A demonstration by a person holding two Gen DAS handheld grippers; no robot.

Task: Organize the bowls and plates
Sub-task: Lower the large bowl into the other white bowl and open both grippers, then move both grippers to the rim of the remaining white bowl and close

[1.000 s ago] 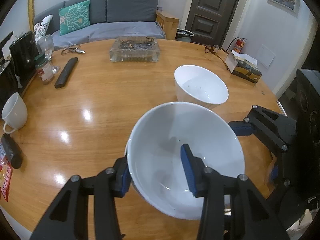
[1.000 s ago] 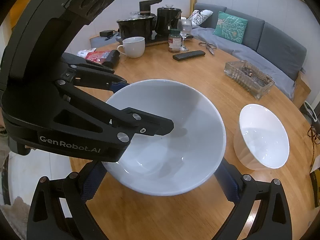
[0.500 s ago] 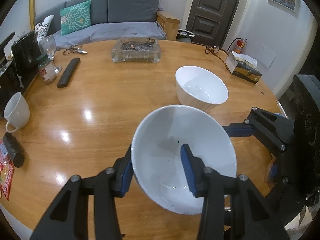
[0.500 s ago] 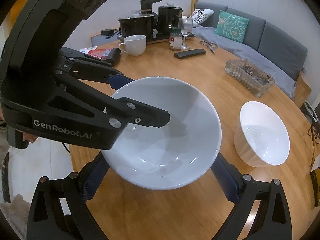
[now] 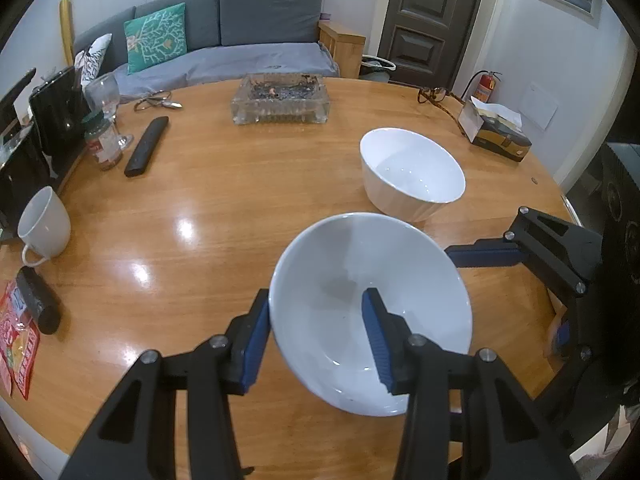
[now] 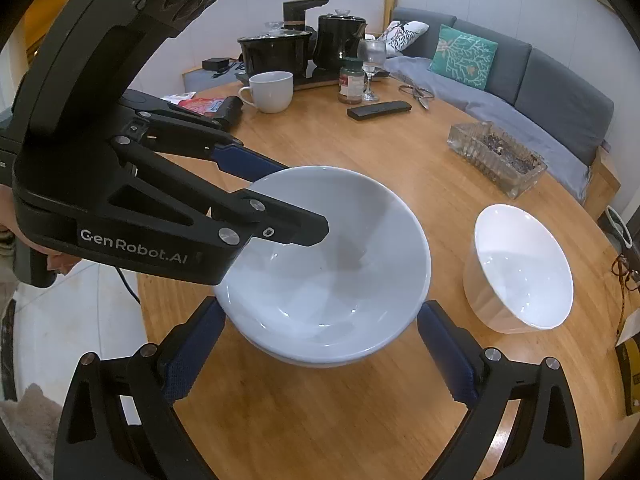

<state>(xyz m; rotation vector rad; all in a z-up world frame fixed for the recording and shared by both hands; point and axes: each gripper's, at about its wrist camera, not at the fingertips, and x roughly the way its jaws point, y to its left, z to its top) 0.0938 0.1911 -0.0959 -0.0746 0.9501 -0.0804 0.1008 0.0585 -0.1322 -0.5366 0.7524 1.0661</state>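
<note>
the left gripper (image 5: pixel 316 336) is clamped on the near rim of the big bowl (image 5: pixel 372 312), one blue pad outside the wall and the other inside. the bowl tilts a little toward the camera, and whether its base touches the table (image 5: pixel 224 208) cannot be told. in the right wrist view the same bowl (image 6: pixel 324 256) lies between the spread fingers of the right gripper (image 6: pixel 320 356), which stands wide with its pads (image 6: pixel 444 356) apart from the bowl on both sides, holding nothing. the left gripper (image 6: pixel 280 200) reaches in from the left of that view over the bowl's rim. a small bowl (image 5: pixel 412 174) stands upright on the table just beyond the big one, close but not touching; in the right wrist view it (image 6: pixel 520 268) sits to the right. farther back are a glass ashtray (image 5: pixel 280 100), a remote (image 5: pixel 146 146), a jar (image 5: pixel 104 146) beside a wine glass (image 5: pixel 106 96), a white mug (image 5: pixel 44 224) at the left edge, glasses (image 5: pixel 434 94) and a tissue box (image 5: pixel 496 134) at the right edge.
</note>
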